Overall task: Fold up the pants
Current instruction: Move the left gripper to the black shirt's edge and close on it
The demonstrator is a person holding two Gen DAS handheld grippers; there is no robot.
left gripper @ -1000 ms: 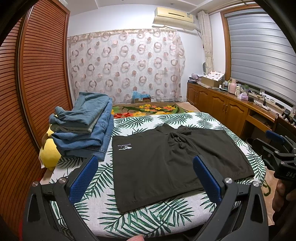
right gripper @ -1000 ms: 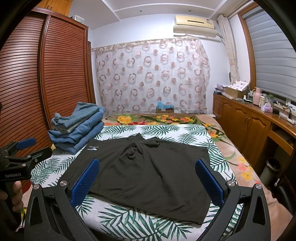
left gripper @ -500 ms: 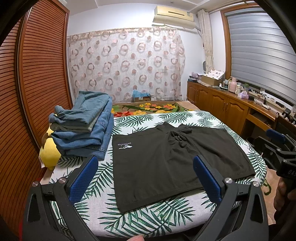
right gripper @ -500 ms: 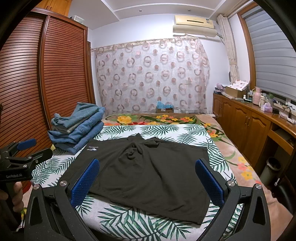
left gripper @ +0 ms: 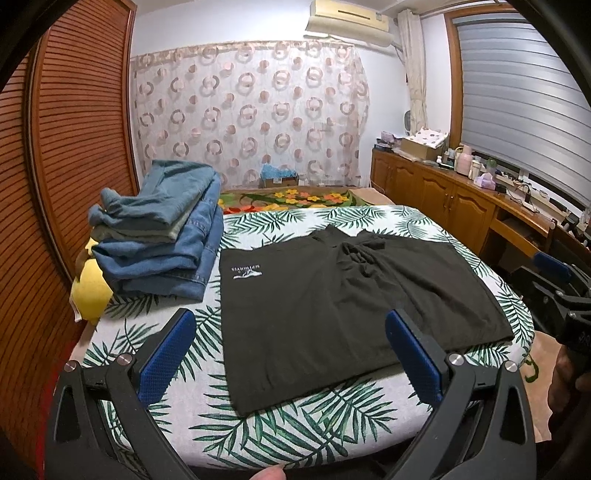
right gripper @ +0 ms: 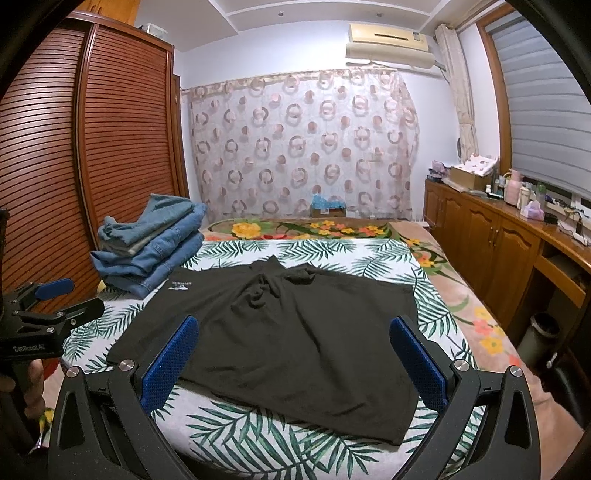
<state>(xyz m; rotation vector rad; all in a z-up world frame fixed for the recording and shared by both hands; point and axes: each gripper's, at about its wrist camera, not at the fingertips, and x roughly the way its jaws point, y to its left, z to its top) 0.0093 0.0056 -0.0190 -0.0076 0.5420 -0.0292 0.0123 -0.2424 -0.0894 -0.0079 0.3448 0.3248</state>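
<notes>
Pants [left gripper: 332, 306], dark and spread flat across the leaf-print bed [left gripper: 295, 435], lie ready for a first fold. Left tongs [left gripper: 291, 354] and right tongs [right gripper: 295, 358] hover at the near edge, both gaping wide and empty, probably choosing corners beside the stacked jeans [left gripper: 162, 236].

Even, soft indoor light fills both of my wrist views — no hard shadows and no glare on the dark pants [left gripper: 332, 295]. The white ceiling [right gripper: 332, 22] is the brightest area; I cannot see the lamp itself. Focus is sharp at the centre. Toward the edges the fisheye bends the louvered wardrobe doors [right gripper: 110, 147] into curves — black vignetting fills every corner.
</notes>
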